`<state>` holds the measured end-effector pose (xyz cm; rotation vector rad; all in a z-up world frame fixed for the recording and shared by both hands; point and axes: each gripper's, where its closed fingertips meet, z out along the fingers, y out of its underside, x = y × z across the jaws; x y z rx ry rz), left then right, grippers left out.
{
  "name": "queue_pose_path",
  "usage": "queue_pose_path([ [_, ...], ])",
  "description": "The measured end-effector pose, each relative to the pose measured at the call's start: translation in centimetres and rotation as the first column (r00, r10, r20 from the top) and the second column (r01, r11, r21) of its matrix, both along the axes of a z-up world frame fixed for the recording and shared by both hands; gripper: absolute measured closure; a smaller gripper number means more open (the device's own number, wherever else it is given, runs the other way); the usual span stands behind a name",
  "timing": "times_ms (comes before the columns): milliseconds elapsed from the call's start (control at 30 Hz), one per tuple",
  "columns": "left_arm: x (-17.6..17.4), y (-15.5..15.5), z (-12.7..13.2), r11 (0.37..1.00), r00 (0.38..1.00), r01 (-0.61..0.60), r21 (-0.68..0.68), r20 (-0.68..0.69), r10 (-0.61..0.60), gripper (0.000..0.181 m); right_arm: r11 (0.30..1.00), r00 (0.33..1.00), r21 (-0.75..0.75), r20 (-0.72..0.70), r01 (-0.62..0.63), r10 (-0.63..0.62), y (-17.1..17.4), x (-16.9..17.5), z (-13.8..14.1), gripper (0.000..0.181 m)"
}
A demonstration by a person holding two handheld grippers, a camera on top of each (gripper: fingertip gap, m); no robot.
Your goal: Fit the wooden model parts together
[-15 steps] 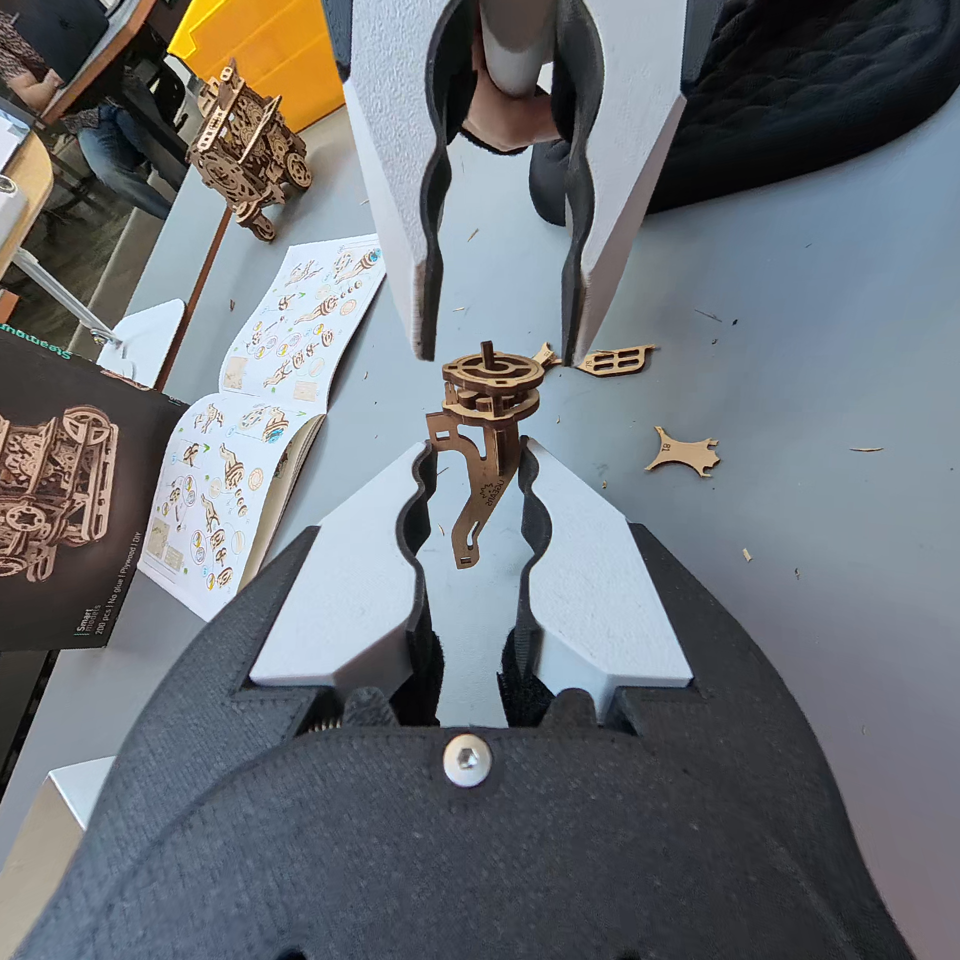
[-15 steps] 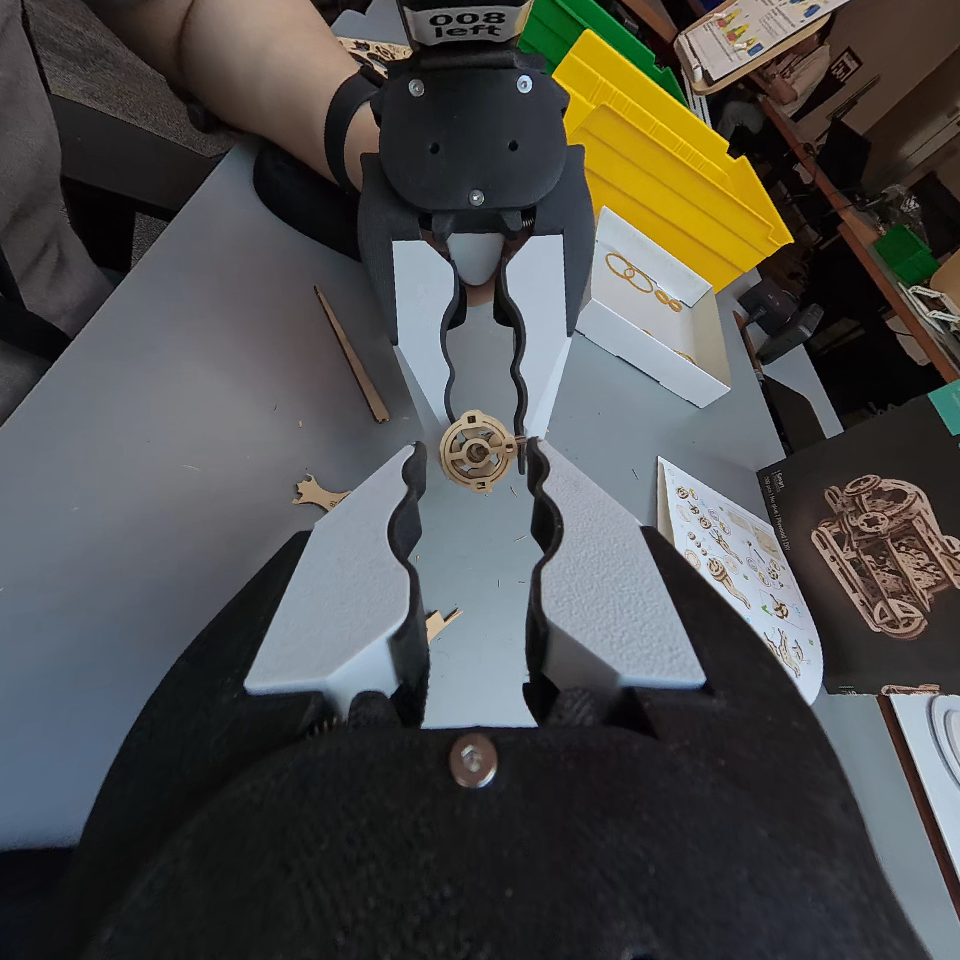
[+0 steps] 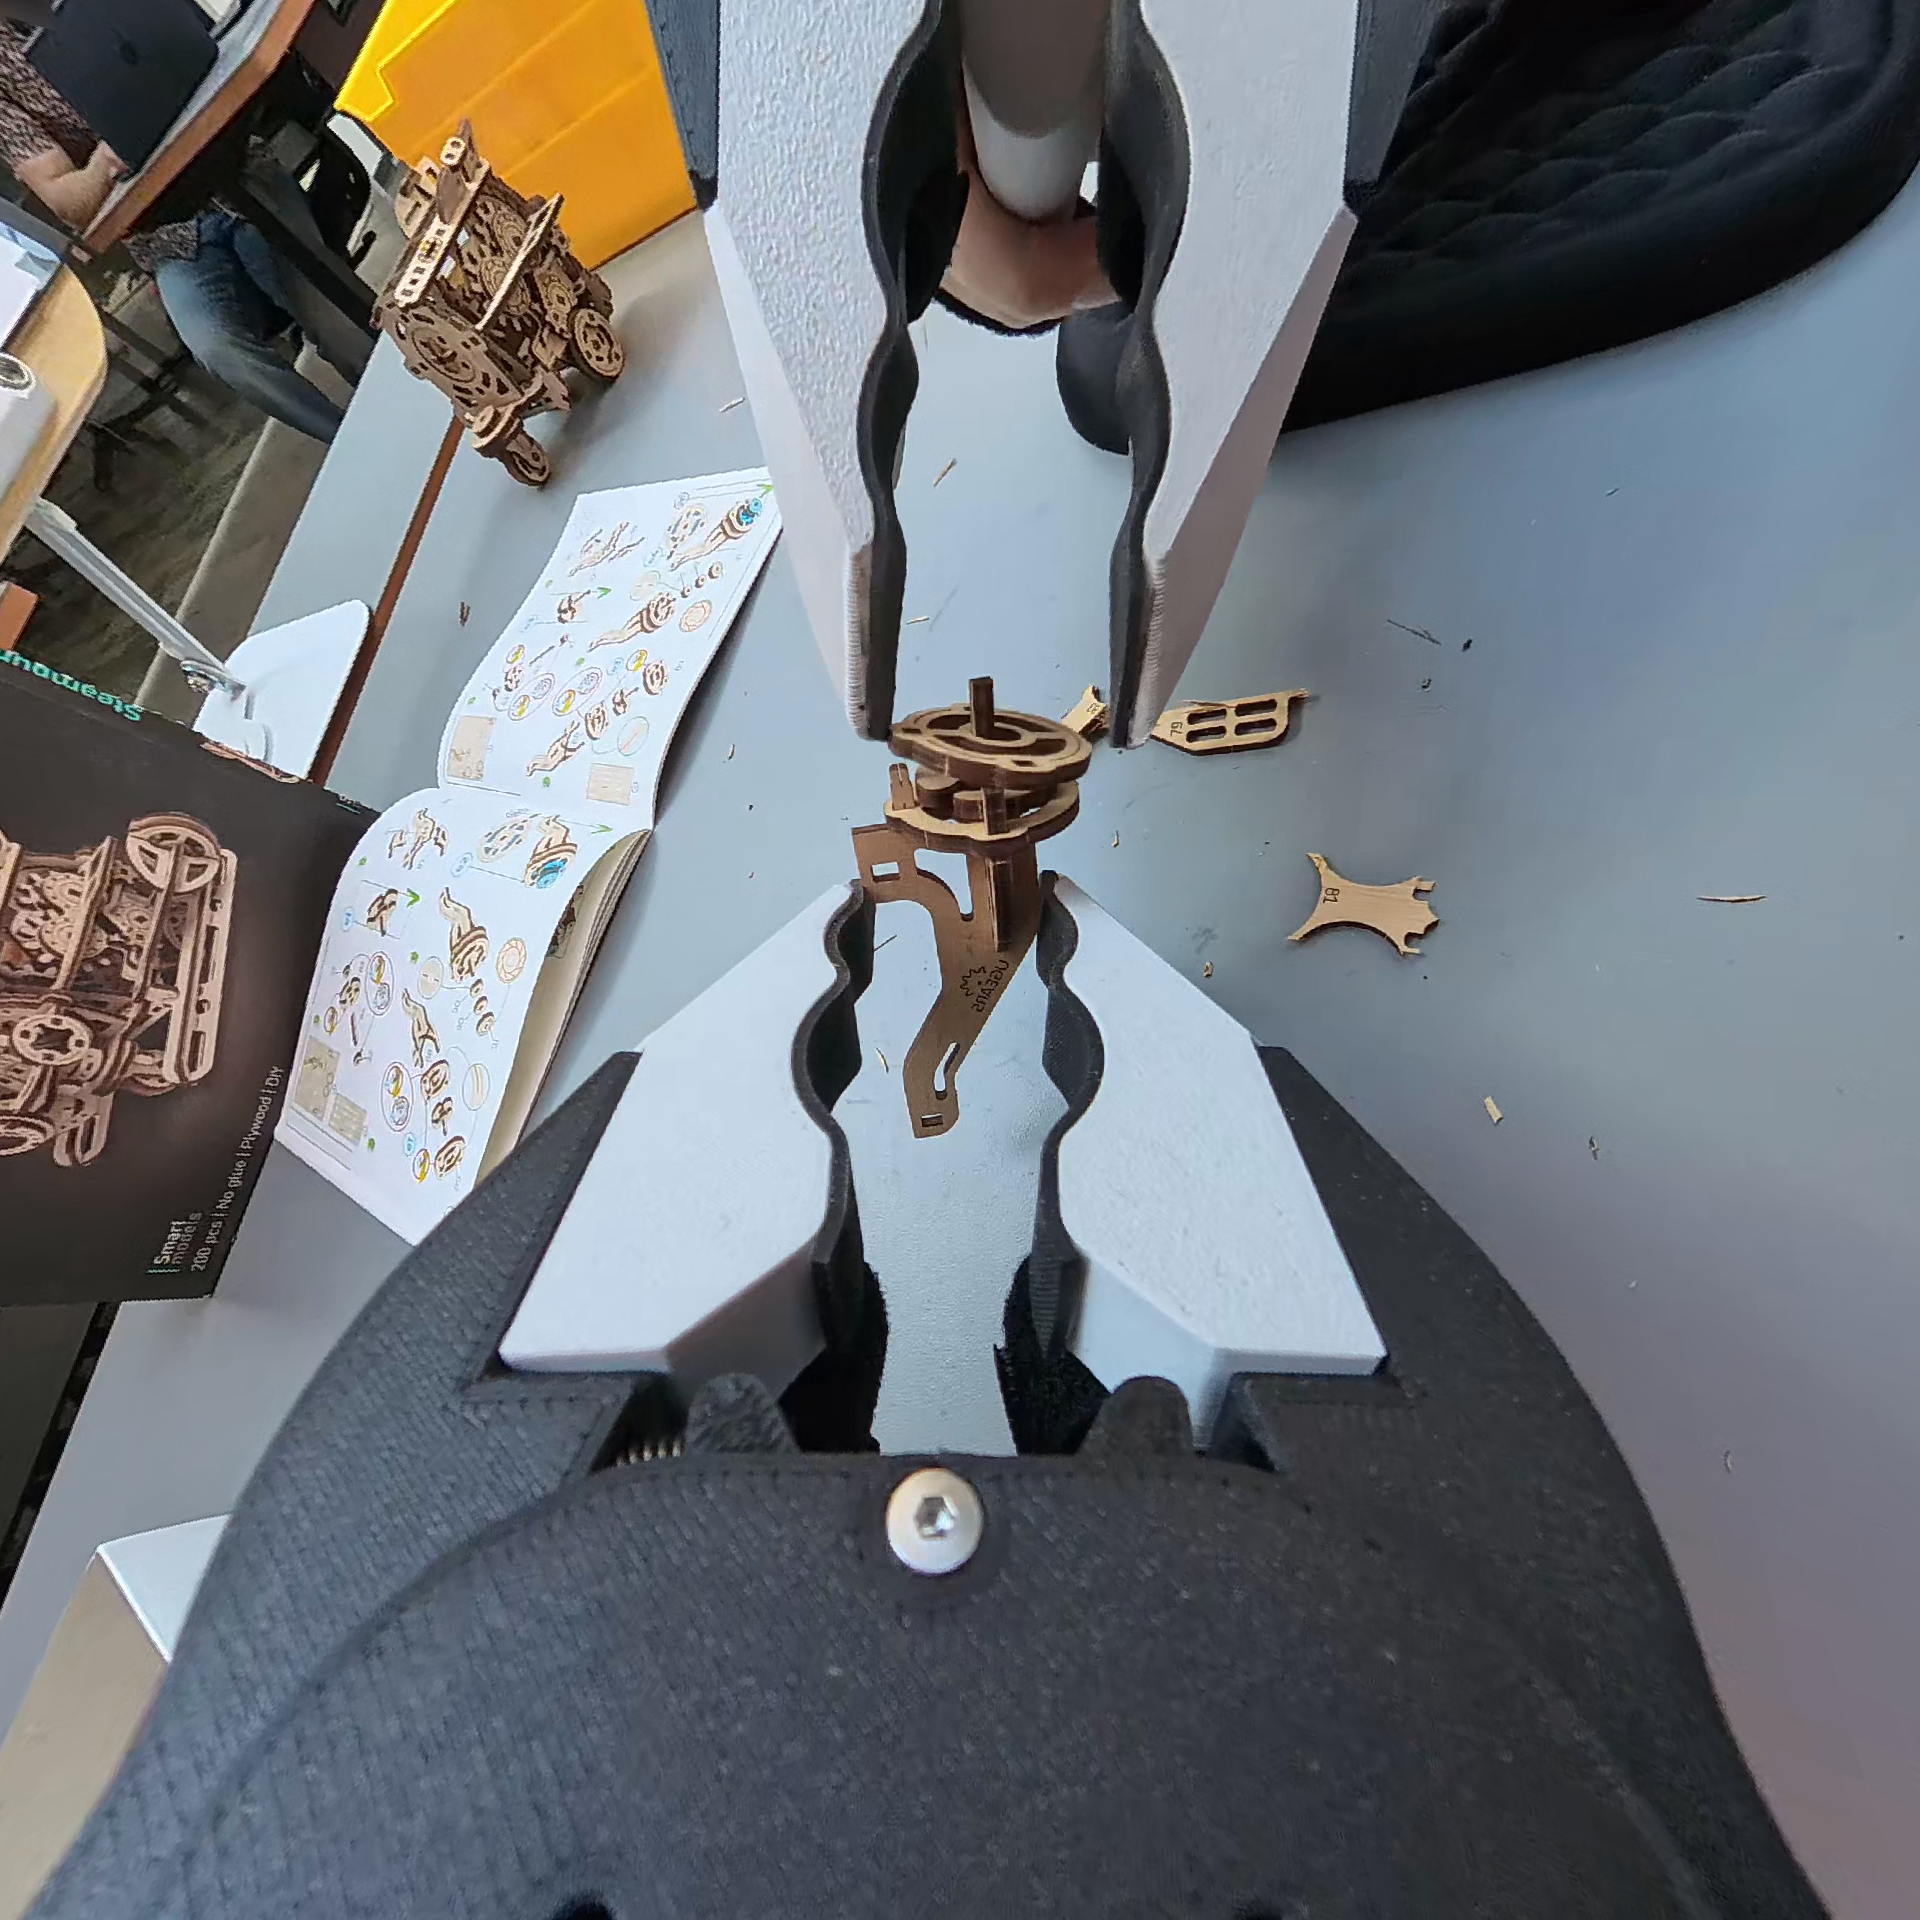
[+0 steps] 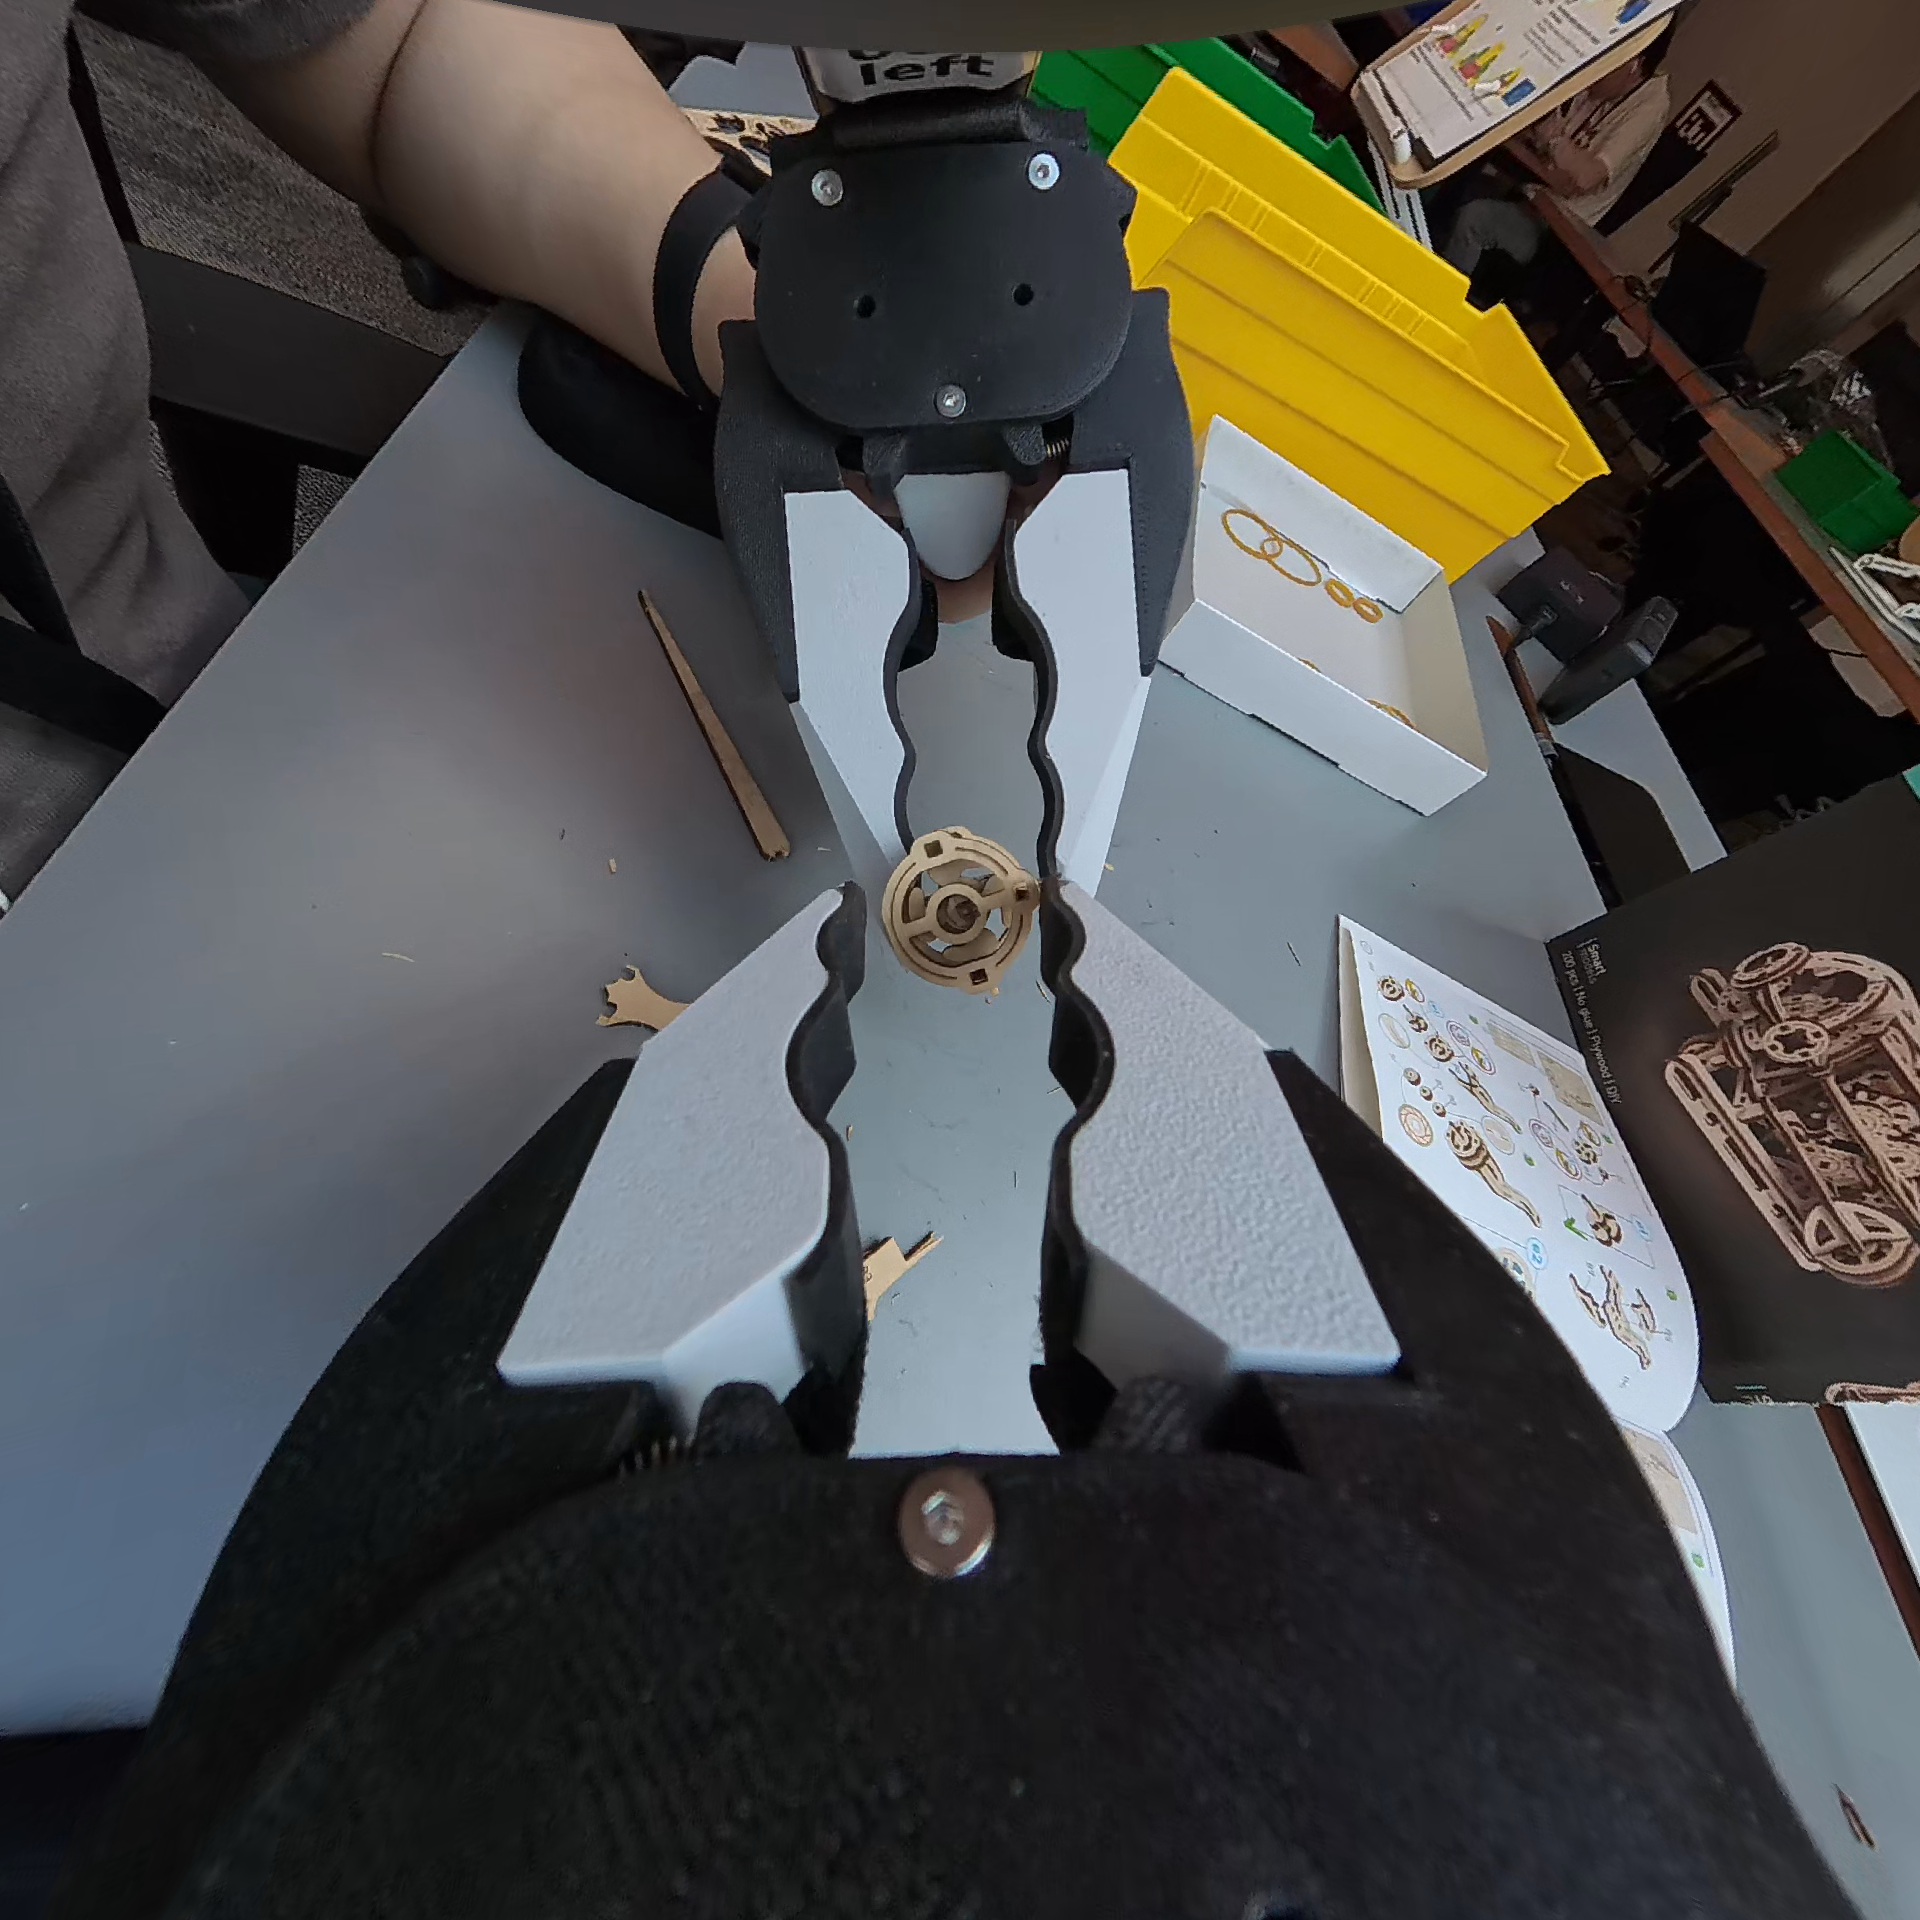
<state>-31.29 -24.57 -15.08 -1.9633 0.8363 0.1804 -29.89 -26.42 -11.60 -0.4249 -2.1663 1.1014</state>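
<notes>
Left wrist view: the left gripper is pinching the curved stem of the wooden assembly in its jaws, above the grey surface; the right gripper, jaws spread, is flanking its top wheel.

Right wrist view: the wheel is sitting between the right gripper's parted jaws.

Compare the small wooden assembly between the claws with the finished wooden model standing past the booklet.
The small wooden assembly is only a few pieces, stacked discs on a curved bracket; the finished wooden model is a dense build of many gears and wheels. The assembly is gripped at the tips of the left claw; the model stands untouched on the table. Both are made of flat-cut brown wood.
</notes>
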Motion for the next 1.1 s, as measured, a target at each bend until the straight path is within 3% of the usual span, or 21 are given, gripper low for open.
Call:
queue_pose_path([
  [400, 0.34, -0.04, 0.00, 1.000, 1.000, 0.012, 0.001, 0.001, -0.012, 0.151, 0.999, 1.000, 0.034, -0.012, 0.004, -0.004, 0.12, -0.01, -0.19, 0.151],
  [900, -0.24, 0.15, 0.14, 0.999, 0.997, -0.011, 0.034, -0.072, 0.013, 0.151, 0.995, 0.990, -0.069, 0.127, 0.069, -0.060, 0.25, -0.43, 0.04, 0.152],
  [1100, 0.04, 0.11, 0.11, 1.000, 0.999, -0.003, 0.022, -0.033, 0.004, 0.151, 0.996, 0.992, -0.007, 0.096, 0.084, -0.083, 0.46, -0.50, -0.04, 0.151],
])
